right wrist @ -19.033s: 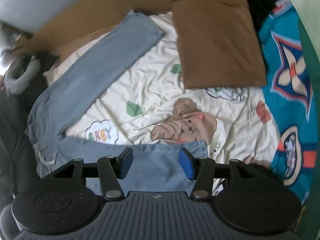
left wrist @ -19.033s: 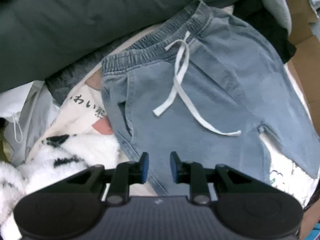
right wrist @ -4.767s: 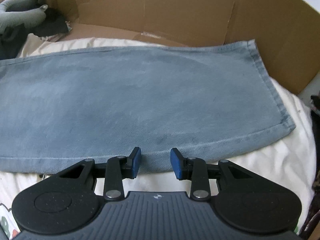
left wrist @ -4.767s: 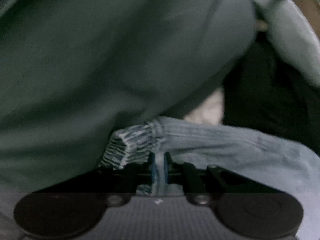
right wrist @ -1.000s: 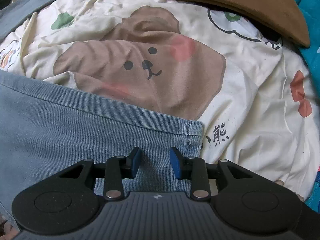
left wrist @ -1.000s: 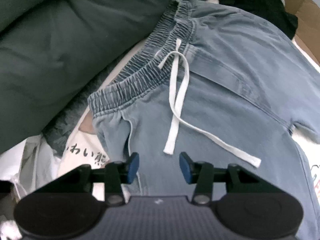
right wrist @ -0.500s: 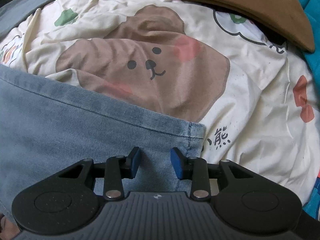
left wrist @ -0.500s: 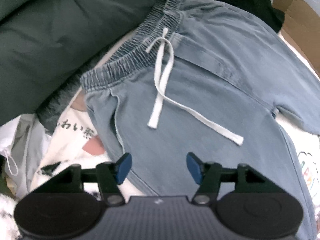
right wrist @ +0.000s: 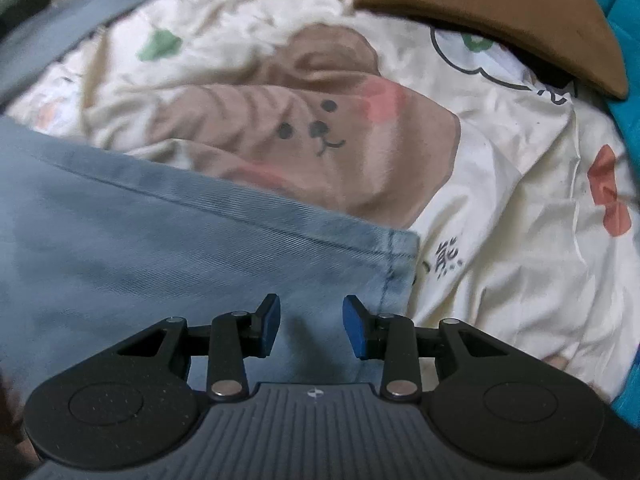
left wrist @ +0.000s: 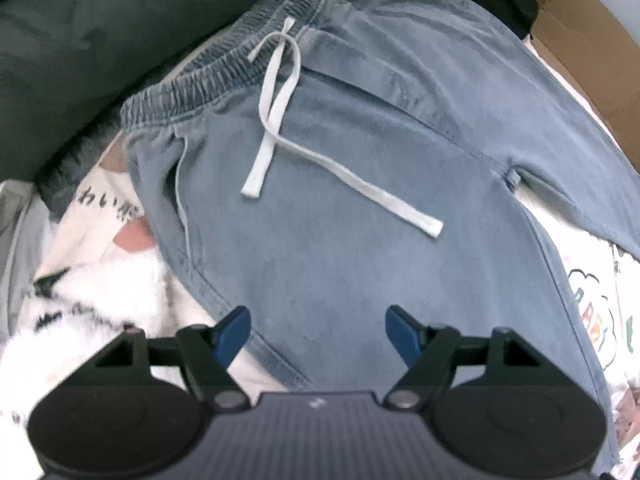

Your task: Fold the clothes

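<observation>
- Light-blue denim trousers (left wrist: pixel 360 208): spread flat on a printed bed sheet (right wrist: pixel 500 208), filling the centre of the left wrist view; elastic waistband (left wrist: pixel 224 68) toward upper left, legs running off lower right.
- One leg end with hem (right wrist: pixel 396 264): lay at centre of the right wrist view, upon the sheet's bear print.
- White drawstring (left wrist: pixel 280 120): loose on the front, ends trailing toward centre right.
- Left gripper (left wrist: pixel 318 334): above the trousers' side seam at lower centre; fingers wide, just been opening, nothing between them.
- Right gripper (right wrist: pixel 311 326): above the leg end at lower centre; fingers narrowly parted, cloth beneath but not pinched.
- Handling, judged: soft and limp, moderately heavy for cloth, not slippery, not fragile; likely to sag and crease if lifted by one point.
- Hold points, judged: side seam or waistband corner for the left, hem corner for the right; thick stitched edges apt to give surest purchase.
- Drawstring, judged: liable to snag or get folded outside.
- Brown folded garment (right wrist: pixel 500 12): upper right of the right wrist view, well apart from the leg end.
- Cardboard box (left wrist: pixel 580 28): upper right of the left wrist view; contents not visible.
- Dark green bedding (left wrist: pixel 80 40): upper left, beside the waistband.
</observation>
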